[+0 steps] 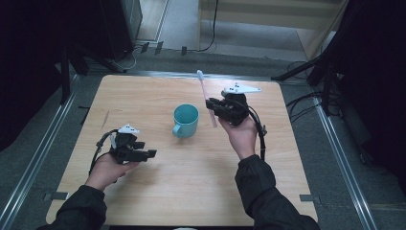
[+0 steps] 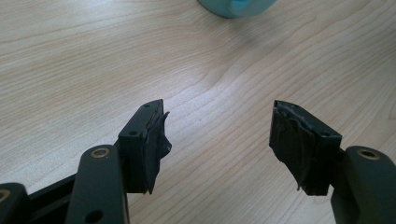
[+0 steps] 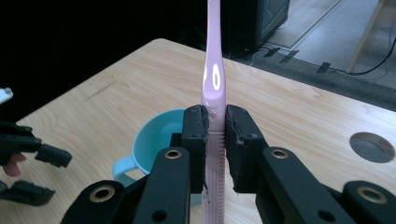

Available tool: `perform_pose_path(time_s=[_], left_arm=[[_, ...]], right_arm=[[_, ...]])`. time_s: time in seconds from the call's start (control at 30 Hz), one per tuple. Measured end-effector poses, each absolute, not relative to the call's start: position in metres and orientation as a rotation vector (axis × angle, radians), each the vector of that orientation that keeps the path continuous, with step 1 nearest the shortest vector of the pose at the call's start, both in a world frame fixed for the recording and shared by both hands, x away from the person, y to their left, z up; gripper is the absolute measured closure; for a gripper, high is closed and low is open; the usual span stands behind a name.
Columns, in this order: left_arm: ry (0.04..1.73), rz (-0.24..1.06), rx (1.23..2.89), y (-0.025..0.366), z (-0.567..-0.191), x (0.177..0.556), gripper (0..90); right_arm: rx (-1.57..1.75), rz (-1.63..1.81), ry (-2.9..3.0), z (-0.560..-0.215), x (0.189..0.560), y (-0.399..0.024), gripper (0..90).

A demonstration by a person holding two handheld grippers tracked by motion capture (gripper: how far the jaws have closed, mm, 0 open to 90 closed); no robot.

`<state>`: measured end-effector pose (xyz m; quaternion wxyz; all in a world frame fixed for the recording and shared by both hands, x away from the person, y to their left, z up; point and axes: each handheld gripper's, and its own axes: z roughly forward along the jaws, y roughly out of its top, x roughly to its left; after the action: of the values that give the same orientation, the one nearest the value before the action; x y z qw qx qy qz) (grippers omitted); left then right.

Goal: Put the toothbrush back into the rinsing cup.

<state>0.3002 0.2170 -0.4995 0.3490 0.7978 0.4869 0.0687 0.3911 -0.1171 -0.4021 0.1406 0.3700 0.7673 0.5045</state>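
While my right gripper (image 1: 210, 106) clamps the pink toothbrush (image 1: 207, 98) right of centre frame, just beside the teal mug (image 1: 186, 120), my left gripper (image 1: 149, 154) sits lower left over the table (image 1: 201, 191), jaws spread, holding nothing.

Toothbrush (image 3: 213, 79) head cut off at top; cup (image 2: 236, 7) mostly cropped in left gripper view.

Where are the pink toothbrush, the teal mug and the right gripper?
pink toothbrush (image 3: 214, 74), right gripper view, on its glossy handle above the jaws.
teal mug (image 1: 187, 125), high view, on its outer wall.
right gripper (image 3: 215, 125), right gripper view, midway between its fingertips.
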Motion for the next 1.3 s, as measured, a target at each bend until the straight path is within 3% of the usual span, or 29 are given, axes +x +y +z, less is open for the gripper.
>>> perform_pose_path(time_s=[1.3], left_arm=[[1.261, 0.169, 2.056, 0.218, -0.499, 0.300, 36.2]], right_arm=[[0.948, 1.702, 2.252, -0.404, 0.432, -0.076, 79.1]])
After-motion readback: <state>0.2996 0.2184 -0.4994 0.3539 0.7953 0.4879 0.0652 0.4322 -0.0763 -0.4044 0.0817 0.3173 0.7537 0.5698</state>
